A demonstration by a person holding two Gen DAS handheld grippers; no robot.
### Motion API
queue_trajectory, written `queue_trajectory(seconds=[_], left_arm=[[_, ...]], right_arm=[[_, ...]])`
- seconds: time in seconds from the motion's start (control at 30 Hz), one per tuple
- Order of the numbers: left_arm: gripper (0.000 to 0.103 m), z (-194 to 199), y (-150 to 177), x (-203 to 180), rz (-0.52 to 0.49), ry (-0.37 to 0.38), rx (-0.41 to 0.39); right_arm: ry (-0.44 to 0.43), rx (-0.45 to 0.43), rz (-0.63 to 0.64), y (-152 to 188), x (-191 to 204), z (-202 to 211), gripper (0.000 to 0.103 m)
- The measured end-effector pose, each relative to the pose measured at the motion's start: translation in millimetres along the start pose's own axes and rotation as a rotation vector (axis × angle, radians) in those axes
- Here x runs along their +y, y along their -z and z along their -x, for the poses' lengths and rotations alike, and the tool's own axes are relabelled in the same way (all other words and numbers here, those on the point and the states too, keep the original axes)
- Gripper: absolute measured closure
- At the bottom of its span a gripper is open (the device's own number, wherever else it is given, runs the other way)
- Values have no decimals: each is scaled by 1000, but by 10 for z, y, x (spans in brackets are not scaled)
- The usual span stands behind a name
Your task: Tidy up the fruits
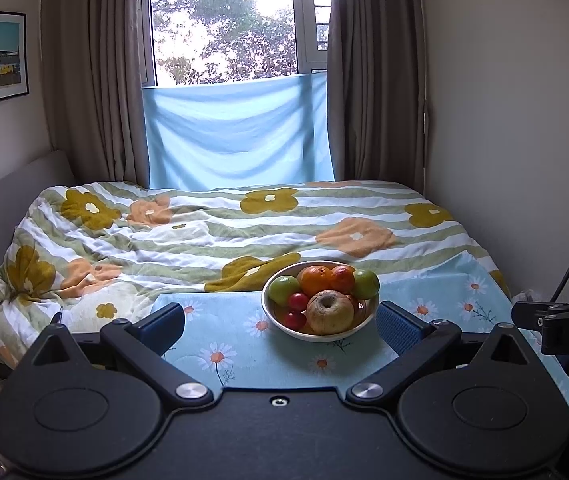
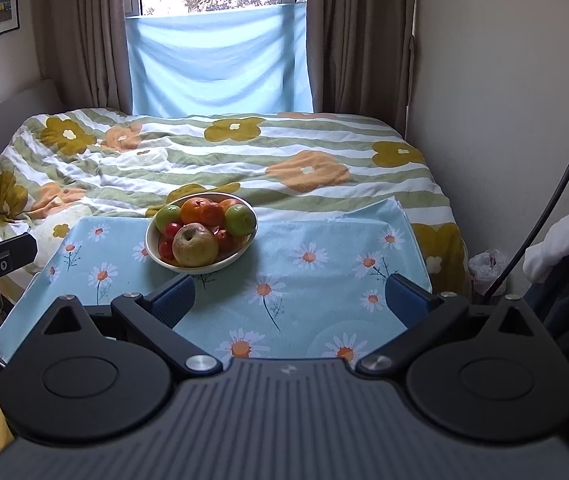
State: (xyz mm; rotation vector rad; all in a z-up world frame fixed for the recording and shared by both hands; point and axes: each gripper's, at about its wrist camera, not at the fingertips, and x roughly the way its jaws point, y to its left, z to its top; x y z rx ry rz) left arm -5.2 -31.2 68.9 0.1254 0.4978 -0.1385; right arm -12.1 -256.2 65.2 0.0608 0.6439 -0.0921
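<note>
- Two tools, left tool [image 1: 280, 322] and right tool [image 2: 290, 300], both gape wide, gripping nothing.
- White round ceramic bowl [image 2: 204, 267] heaped with fruit sits ahead on the daisy-print blue cloth [image 2: 324, 248].
- Brownish yellow apple [image 2: 195, 245] lies frontmost inside.

Black left tool [image 1: 280, 322]; blue pads [image 1: 398, 330]; silver screws; right tool [image 2: 290, 300] ribbed.

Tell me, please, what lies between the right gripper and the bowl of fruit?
Only bare daisy-print cloth. In the right wrist view, nothing stands between the open right gripper and the bowl, which sits ahead and to its left.
</note>
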Motion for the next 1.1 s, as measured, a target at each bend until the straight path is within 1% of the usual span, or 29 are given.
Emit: queue_trajectory(seconds=[0.73,0.83,0.93,1.1], left_arm=[[0,-38,14,51,5,20,30],[0,-35,17,56,4,23,25],[0,-43,20,61,-2,7,27],[0,-32,31,90,7,9,8]], right_arm=[[6,17,-20,15,-25,-41,0],[7,16,-21,16,-23,-41,0],[4,17,-19,31,2,-36,0],[5,17,-17,55,47,-43,0]])
